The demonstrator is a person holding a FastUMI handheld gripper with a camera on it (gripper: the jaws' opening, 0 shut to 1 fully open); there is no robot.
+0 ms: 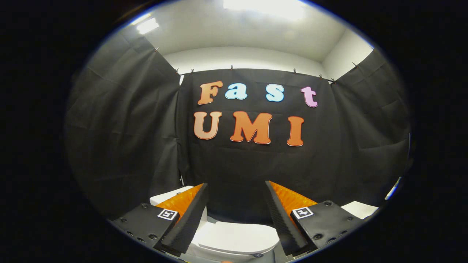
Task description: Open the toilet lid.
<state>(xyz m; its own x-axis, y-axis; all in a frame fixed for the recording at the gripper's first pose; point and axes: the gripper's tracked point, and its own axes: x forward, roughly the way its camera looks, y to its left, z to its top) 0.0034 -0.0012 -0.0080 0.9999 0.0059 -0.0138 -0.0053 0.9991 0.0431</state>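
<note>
Hovering with its fingers spread wide and gripping nothing, the tool (237,215) points at the black cloth wall (252,164) of the booth. The white toilet lid (237,237) lies shut at 6 o'clock, low between the two fingers and partly covered by them. The cistern (166,197), at 7 o'clock behind the left finger, is largely hidden; its right end peeks out at 5 o'clock.
</note>
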